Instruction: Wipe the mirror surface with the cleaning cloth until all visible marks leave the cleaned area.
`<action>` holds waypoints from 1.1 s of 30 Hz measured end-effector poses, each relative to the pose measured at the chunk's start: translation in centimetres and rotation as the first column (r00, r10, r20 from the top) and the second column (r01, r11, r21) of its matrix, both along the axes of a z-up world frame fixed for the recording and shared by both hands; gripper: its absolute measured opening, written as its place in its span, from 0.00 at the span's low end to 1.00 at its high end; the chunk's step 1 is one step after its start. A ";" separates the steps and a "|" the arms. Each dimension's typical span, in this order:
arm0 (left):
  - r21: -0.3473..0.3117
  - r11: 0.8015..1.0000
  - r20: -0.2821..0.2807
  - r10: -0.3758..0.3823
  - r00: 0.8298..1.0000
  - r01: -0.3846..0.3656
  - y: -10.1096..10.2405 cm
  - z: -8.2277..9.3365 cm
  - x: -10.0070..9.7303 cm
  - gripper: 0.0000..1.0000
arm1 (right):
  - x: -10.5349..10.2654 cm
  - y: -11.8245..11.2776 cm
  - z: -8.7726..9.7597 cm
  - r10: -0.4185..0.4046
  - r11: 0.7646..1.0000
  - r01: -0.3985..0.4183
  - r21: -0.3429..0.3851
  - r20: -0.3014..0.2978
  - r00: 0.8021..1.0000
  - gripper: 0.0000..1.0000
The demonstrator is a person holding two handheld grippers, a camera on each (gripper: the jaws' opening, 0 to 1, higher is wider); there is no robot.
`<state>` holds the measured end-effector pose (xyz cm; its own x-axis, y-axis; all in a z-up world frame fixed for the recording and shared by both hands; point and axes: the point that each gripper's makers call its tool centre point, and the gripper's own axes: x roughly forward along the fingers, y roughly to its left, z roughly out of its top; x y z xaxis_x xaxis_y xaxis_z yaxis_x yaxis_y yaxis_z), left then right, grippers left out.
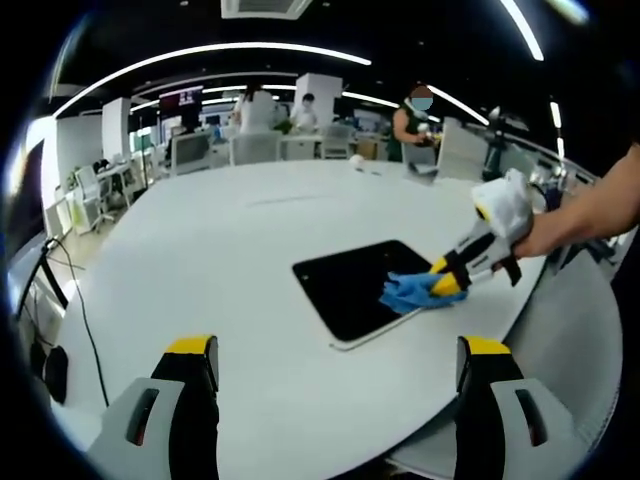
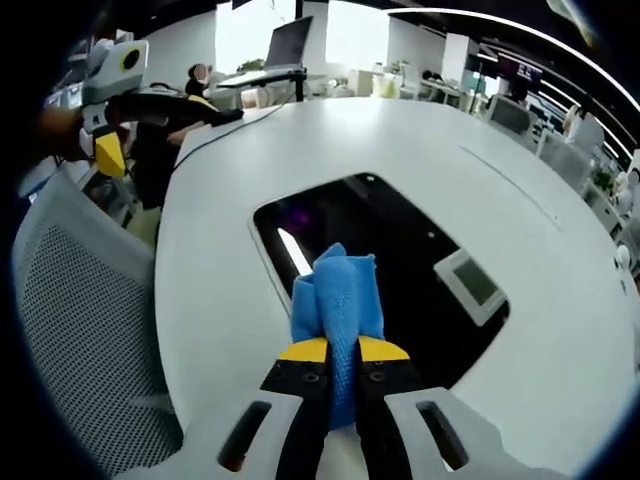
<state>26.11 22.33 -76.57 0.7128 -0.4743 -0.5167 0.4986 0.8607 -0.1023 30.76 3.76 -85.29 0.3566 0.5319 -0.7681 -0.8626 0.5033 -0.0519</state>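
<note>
The mirror [image 1: 365, 288] lies flat on the white table [image 1: 220, 260], a dark rounded rectangle set near the table's curved edge on the side where the right gripper reaches in. In the right gripper view the mirror [image 2: 400, 270] reflects a bright ceiling strip and a pale rectangular panel. The blue cleaning cloth [image 2: 338, 300] rests on the glass close to the mirror's near edge, bunched into upright folds. The right gripper [image 2: 343, 352] has its 2 yellow-tipped jaws clamped together on the cloth, which runs down between them. In the left gripper view the same right gripper [image 1: 447, 285] comes in from the right, held by a person's hand [image 1: 505, 205], pressing the cloth [image 1: 415, 292] against the mirror's corner nearest the table edge.

The left gripper [image 1: 338, 352] hangs over the bare table short of the mirror, its 2 jaws spread wide apart with nothing between them. In the right gripper view it [image 2: 108, 150] appears at the upper left, beyond the table edge.

A grey mesh chair [image 2: 85, 330] stands beside the table. Farther back, a monitor [image 2: 288, 42] and people [image 1: 415, 118] at desks show in the office.
</note>
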 end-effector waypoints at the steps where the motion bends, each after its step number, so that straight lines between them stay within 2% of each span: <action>1: -0.001 1.000 -0.001 -0.001 1.000 0.001 0.0 0.0 0.0 1.00 | -0.1 0.0 0.0 0.004 1.000 -0.004 -0.002 0.004 1.000 0.04; 13: 0.000 1.000 0.004 0.001 1.000 -0.001 -0.1 0.1 -0.1 1.00 | -0.1 0.0 0.0 0.015 1.000 -0.015 0.007 0.008 1.000 0.04; 24: -0.001 1.000 0.002 0.009 1.000 -0.009 0.0 0.1 -0.5 1.00 | -0.1 0.0 0.0 0.078 0.997 -0.078 0.008 0.011 0.997 0.04; 28: 0.000 1.000 0.001 0.012 1.000 -0.012 0.0 0.0 -0.6 1.00 | -0.1 -0.2 0.1 0.070 0.997 -0.070 0.032 -0.008 0.998 0.04; 33: 0.000 1.000 0.000 0.015 1.000 -0.015 0.0 0.0 -0.7 1.00 | -0.2 -0.5 0.1 0.090 0.996 -0.090 0.026 -0.004 0.996 0.04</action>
<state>25.40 22.32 -76.56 0.7199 -0.4635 -0.5166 0.4855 0.8682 -0.1025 30.56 3.23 -85.18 0.3028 0.5813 -0.7552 -0.9045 0.4250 -0.0355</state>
